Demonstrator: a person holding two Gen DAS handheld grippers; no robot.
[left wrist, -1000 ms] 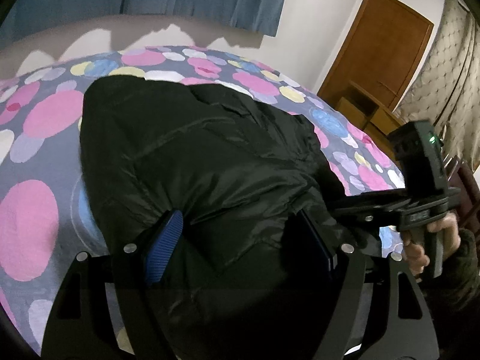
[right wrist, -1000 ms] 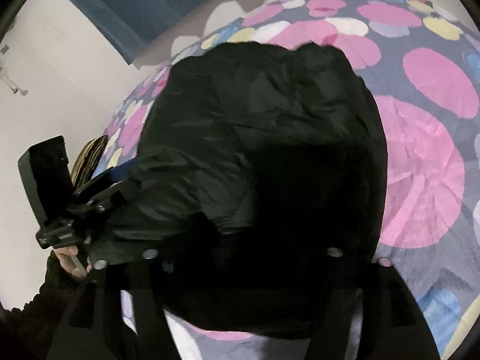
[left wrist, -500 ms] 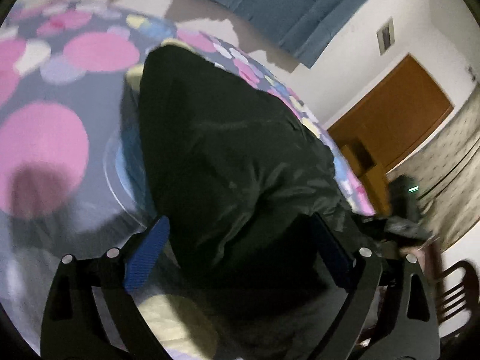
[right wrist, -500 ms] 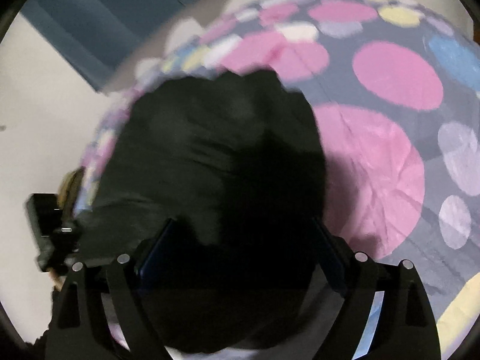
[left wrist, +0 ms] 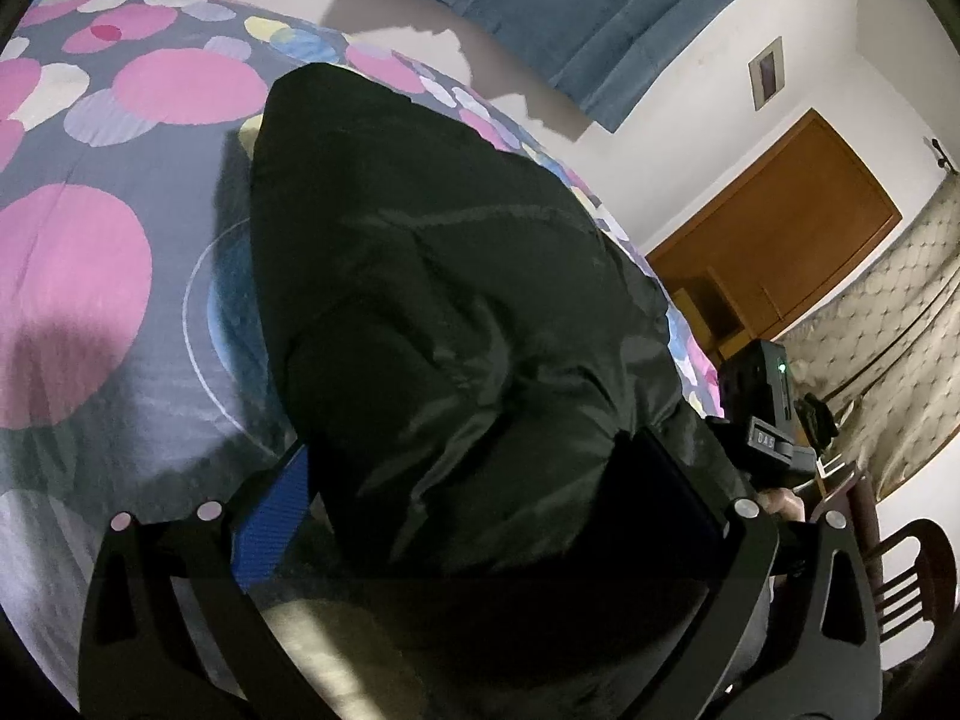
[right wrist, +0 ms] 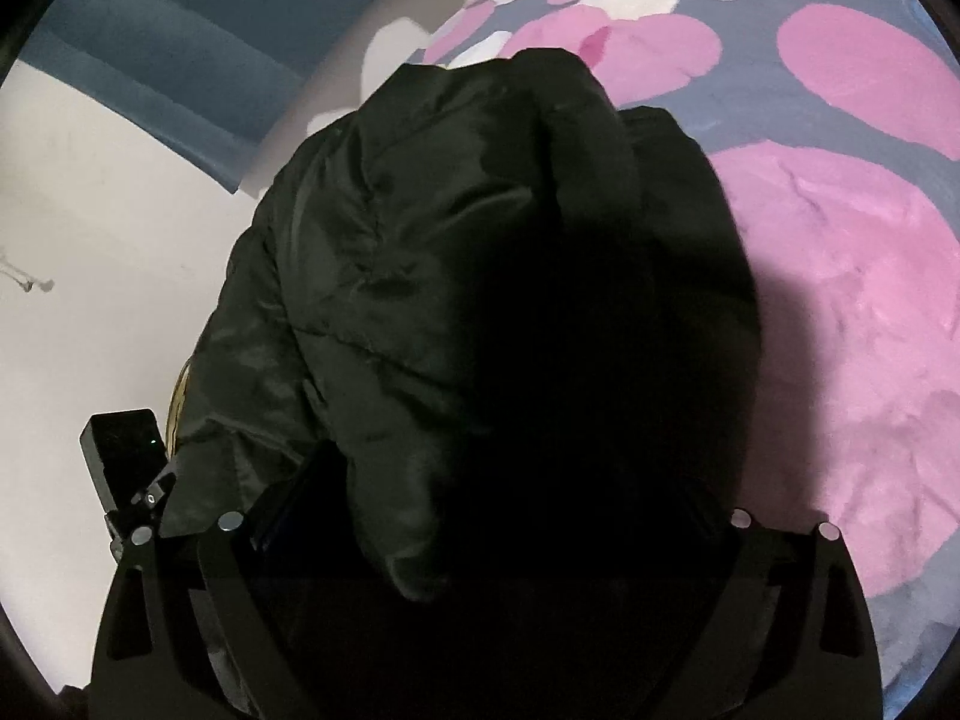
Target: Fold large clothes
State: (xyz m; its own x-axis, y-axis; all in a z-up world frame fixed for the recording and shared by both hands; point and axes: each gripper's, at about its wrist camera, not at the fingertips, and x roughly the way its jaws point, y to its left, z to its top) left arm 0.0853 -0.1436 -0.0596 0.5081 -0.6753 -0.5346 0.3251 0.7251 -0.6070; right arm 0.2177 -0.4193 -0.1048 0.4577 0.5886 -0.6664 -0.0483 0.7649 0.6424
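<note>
The black padded jacket (left wrist: pixel 456 324) lies bunched in a thick mound on the spotted bedspread (left wrist: pixel 78 276), its near edge running under both of my grippers. Open bedspread lies off the jacket's far side in the left wrist view and again in the right wrist view (right wrist: pixel 840 300); the bed ends at a pale wall under a blue curtain (left wrist: pixel 600 12). My left gripper (left wrist: pixel 474 492) stands with jaws wide, its blue pad (left wrist: pixel 270 516) just clear of the fabric, and a fold of jacket bulges up between the fingers without being pinched. My right gripper (right wrist: pixel 480 510) is also spread wide; its fingers are mostly lost in shadow, jacket lying between them, and I cannot tell whether the pads touch it. Beyond the bed's edge stand a wooden door (left wrist: pixel 792 222), a quilted curtain (left wrist: pixel 888 360) and a dark chair (left wrist: pixel 912 582). The other handset shows at each view's margin. Both sets of jaws have just been opening: a second ago they were closer on the fabric, and the jacket now sits lower on the bed.
</note>
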